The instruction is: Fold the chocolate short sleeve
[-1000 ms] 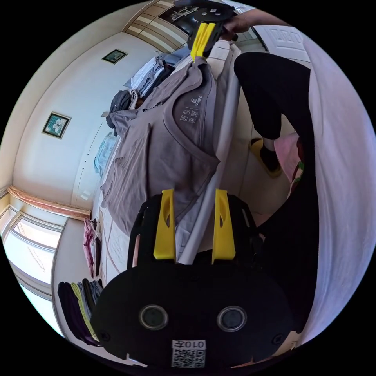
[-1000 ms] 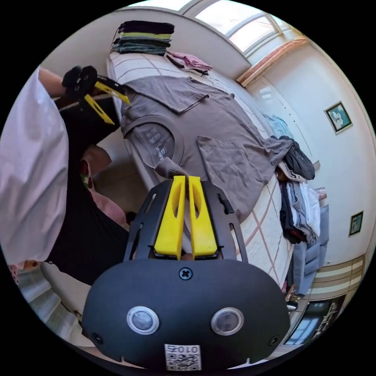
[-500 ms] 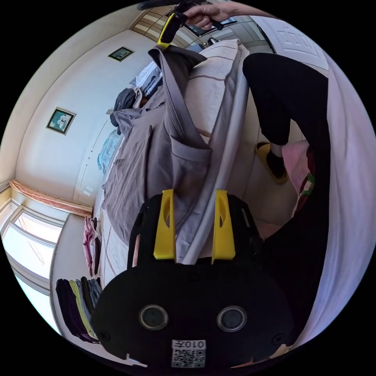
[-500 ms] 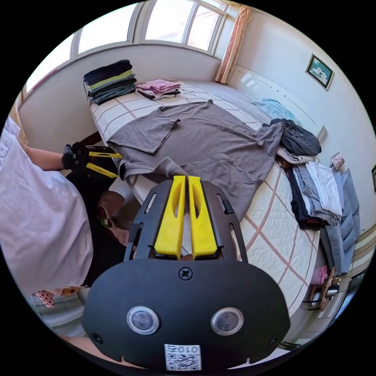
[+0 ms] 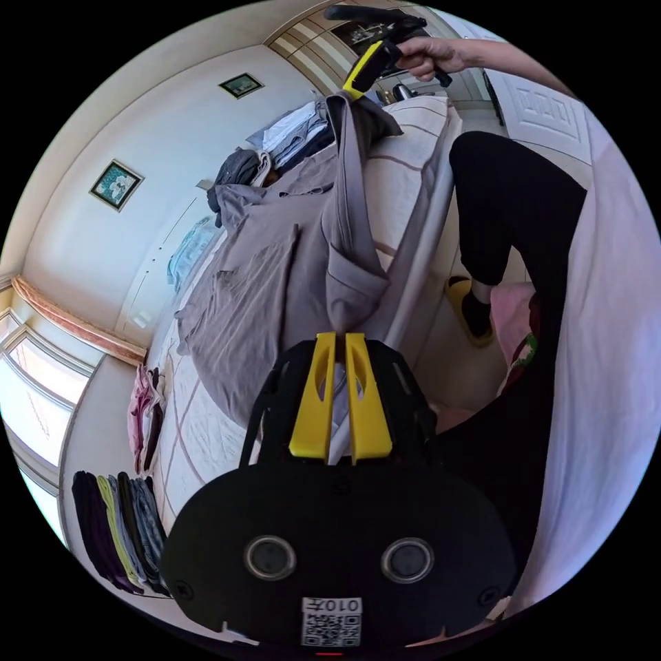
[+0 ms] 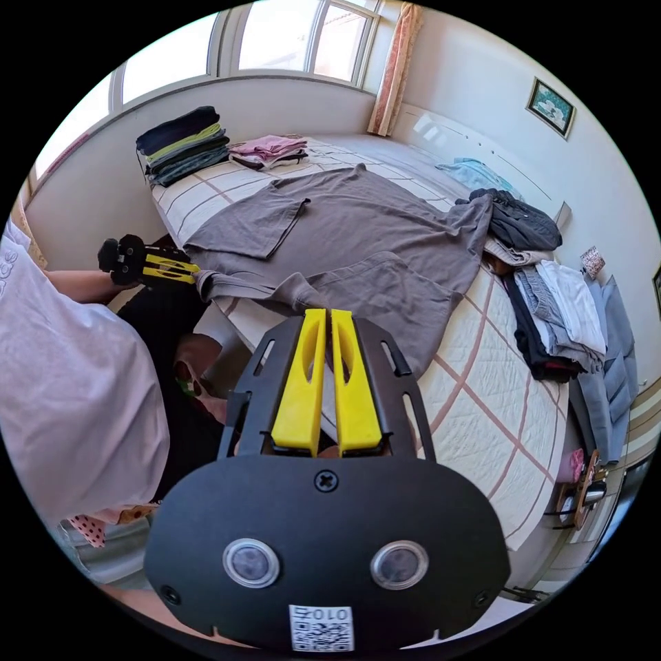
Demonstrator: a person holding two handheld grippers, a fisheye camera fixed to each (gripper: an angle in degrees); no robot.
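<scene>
Here the chocolate short sleeve [image 6: 358, 234] is lying spread on the bed [image 6: 482, 413], its near edge gathered; the left claw [image 5: 335, 335] and right claw [image 6: 323, 313] are each pinching that edge, jaws closed on cloth, likely stretching it taut for folding.

- The chocolate short sleeve [image 6: 358, 234] is grey-brown and lies spread flat on the bed [image 6: 482, 406].
- Its near edge is lifted and stretched taut off the bed's near side.
</scene>
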